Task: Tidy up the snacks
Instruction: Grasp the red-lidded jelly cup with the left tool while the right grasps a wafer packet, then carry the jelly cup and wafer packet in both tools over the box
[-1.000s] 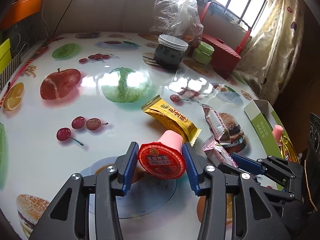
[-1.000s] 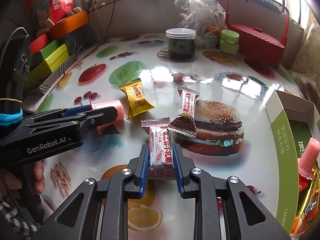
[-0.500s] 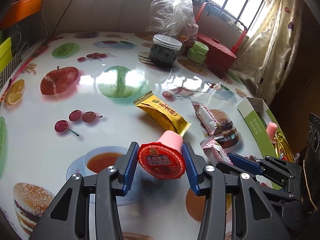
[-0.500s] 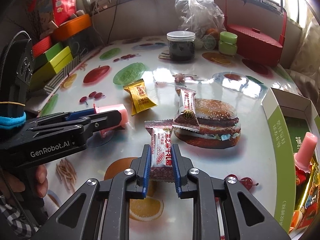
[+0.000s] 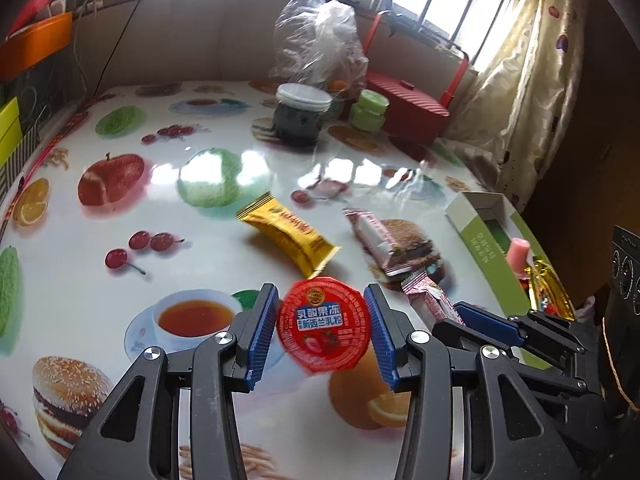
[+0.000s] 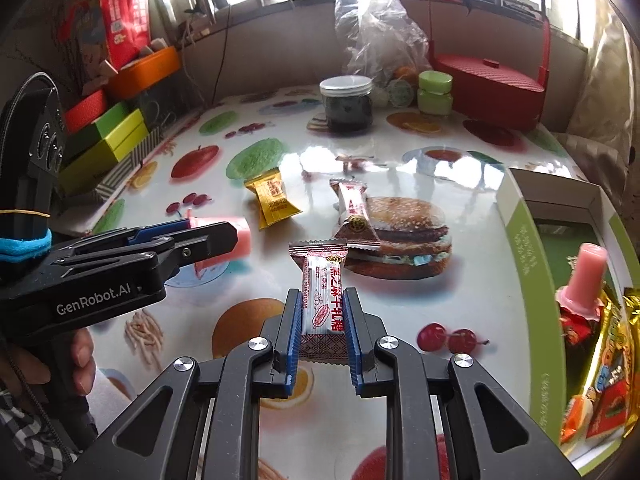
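My left gripper point(image 5: 322, 330) is shut on a pink jelly cup with a red lid point(image 5: 323, 329), held above the table; the cup also shows in the right wrist view point(image 6: 238, 236). My right gripper point(image 6: 320, 334) is shut on a red-and-white candy bar point(image 6: 323, 300), lifted off the table. A yellow snack packet point(image 5: 290, 236) and a second red-and-white bar point(image 5: 380, 240) lie on the fruit-print table point(image 5: 120, 240). A green-and-white box point(image 6: 532, 248) at the right holds a pink jelly cup point(image 6: 586, 276) and gold wrapped snacks point(image 6: 612, 360).
A dark jar with a white lid point(image 5: 302, 114), a green jar point(image 5: 370, 110), a clear plastic bag point(image 5: 320, 44) and a red basket point(image 5: 408, 106) stand at the back. Green, red and orange boxes point(image 6: 108, 136) line the left wall.
Both grippers have risen and drawn back from the table with their snacks. The jelly cup's lid now faces the left camera more squarely.
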`<action>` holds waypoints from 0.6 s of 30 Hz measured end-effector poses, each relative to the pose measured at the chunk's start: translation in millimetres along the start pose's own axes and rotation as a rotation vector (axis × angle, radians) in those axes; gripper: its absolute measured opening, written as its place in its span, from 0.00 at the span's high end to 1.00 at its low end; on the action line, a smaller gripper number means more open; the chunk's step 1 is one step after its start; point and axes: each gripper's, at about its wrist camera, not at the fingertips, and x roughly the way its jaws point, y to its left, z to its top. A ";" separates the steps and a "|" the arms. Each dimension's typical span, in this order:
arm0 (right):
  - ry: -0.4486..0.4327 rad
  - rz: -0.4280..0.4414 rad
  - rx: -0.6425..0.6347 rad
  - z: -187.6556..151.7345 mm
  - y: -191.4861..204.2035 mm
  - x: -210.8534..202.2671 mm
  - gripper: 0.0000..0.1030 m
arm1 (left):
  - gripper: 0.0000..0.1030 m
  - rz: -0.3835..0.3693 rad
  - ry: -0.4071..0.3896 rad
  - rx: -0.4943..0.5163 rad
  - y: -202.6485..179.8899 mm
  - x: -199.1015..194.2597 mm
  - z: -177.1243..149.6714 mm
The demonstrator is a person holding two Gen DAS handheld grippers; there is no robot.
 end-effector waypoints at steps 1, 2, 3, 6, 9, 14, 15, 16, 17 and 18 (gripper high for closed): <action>-0.008 -0.001 0.004 -0.3 -1.8 -4.8 0.81 | 0.56 -0.004 -0.005 0.005 -3.4 -2.1 0.8; -0.015 -0.003 0.007 -0.4 -3.3 -8.4 0.81 | 0.56 -0.010 -0.014 0.014 -8.2 -5.4 1.9; -0.025 -0.005 0.011 -0.6 -5.1 -12.8 0.81 | 0.56 -0.015 -0.022 0.023 -12.1 -7.5 2.8; -0.040 -0.016 0.024 -1.2 -11.4 -21.6 0.81 | 0.56 -0.014 -0.019 0.035 -20.8 -6.2 3.1; -0.047 -0.028 0.040 -4.3 -18.8 -27.8 0.81 | 0.56 -0.009 -0.015 0.038 -22.7 -5.3 -1.1; -0.050 -0.033 0.055 -9.5 -25.0 -33.4 0.81 | 0.55 0.045 0.029 0.047 -18.1 2.7 -7.5; -0.050 -0.032 0.057 -10.0 -25.1 -33.3 0.81 | 0.51 0.055 0.035 0.048 -17.8 4.0 -8.6; -0.049 -0.030 0.058 -10.5 -25.3 -33.1 0.81 | 0.48 0.050 0.034 0.046 -16.1 3.9 -10.0; -0.047 -0.029 0.058 -10.8 -25.2 -32.2 0.81 | 0.48 0.045 0.035 0.047 -15.8 4.4 -10.9; -0.045 -0.029 0.058 -11.1 -24.9 -31.5 0.81 | 0.48 0.037 0.035 0.047 -15.4 5.4 -11.6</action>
